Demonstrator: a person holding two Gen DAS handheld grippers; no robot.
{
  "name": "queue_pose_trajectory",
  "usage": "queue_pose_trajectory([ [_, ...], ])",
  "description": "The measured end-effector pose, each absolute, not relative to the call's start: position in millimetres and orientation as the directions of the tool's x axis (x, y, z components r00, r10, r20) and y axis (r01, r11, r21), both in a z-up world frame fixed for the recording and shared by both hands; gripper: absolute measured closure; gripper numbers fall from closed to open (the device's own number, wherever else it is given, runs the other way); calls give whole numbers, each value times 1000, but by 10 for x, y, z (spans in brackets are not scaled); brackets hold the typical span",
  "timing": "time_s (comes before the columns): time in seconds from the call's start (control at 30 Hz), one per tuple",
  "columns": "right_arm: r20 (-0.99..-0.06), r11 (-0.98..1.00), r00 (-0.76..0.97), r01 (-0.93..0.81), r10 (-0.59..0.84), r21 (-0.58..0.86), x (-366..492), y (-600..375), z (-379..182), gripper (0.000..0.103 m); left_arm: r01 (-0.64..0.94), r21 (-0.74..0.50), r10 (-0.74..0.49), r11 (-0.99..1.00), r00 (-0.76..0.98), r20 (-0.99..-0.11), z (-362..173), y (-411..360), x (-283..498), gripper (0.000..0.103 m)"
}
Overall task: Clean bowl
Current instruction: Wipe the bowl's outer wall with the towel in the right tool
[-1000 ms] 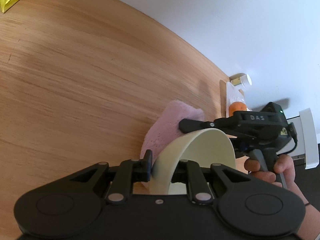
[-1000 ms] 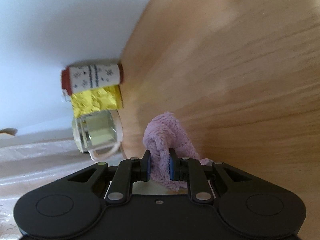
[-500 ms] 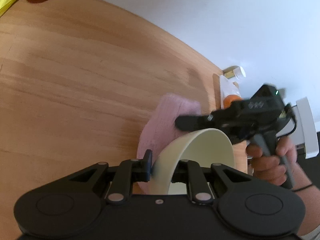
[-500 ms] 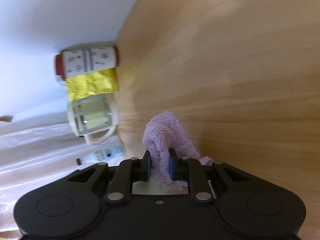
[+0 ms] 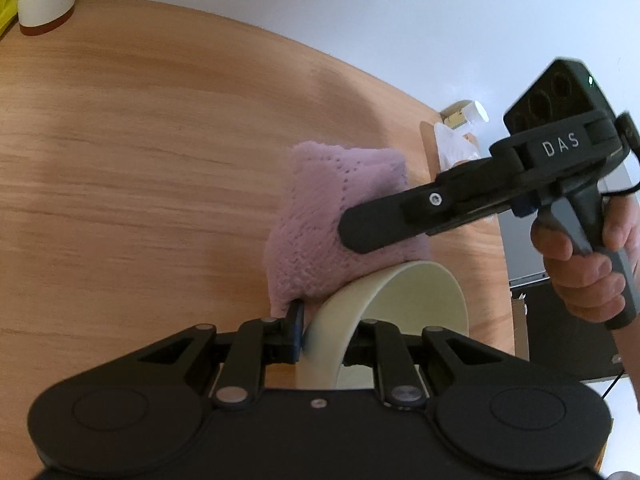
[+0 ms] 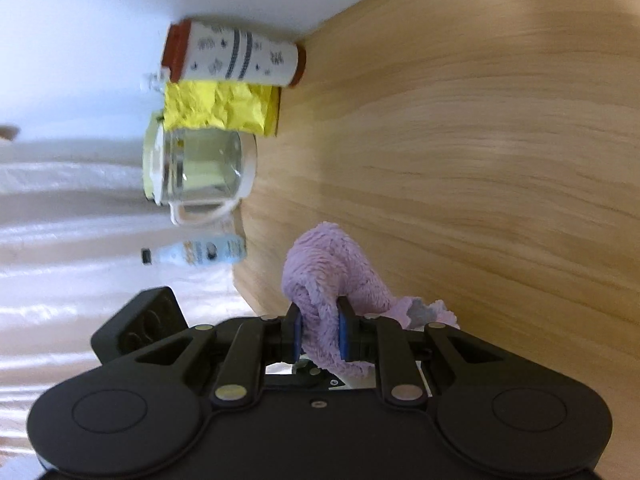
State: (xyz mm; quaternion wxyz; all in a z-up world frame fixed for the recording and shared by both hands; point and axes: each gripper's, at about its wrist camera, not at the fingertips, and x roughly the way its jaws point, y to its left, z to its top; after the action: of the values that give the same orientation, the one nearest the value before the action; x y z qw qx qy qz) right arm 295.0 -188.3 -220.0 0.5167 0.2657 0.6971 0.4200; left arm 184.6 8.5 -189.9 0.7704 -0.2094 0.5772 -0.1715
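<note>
Left gripper (image 5: 324,336) clamped on the cream bowl's (image 5: 404,300) rim, bowl tilted above the wooden table (image 5: 140,168), right gripper (image 6: 319,334) pinching a lilac cloth (image 6: 332,276) beside the bowl, patterned cup (image 6: 236,54), yellow packet (image 6: 220,110), glass jug (image 6: 200,172) beyond.

Your left gripper (image 5: 324,336) clamps the cream bowl (image 5: 404,300) by its rim, tilted — your right gripper (image 5: 360,232) presses a lilac cloth (image 5: 320,232) just above it, over the wooden table (image 5: 140,168).

bowl (image 5: 404,300): sitting tilted above table (image 5: 140,160)
cloth (image 5: 340,224): lying just behind bowl
cup (image 6: 236,54): standing at table's edge
</note>
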Motion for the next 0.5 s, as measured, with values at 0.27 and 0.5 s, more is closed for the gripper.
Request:
queue_pose_trajectory([
  [0.27, -513, 536, -403, -63, 758, 842, 2977, -1658, -2407, 83, 18, -538, -523, 843, 262, -811, -1925, 91, 1891, 88],
  [0.5, -473, 533, -411, 38, 779, 845, 2932, -1727, -2649, 83, -18, -561, -535, 828, 276, -799, -1939, 202, 1893, 88],
])
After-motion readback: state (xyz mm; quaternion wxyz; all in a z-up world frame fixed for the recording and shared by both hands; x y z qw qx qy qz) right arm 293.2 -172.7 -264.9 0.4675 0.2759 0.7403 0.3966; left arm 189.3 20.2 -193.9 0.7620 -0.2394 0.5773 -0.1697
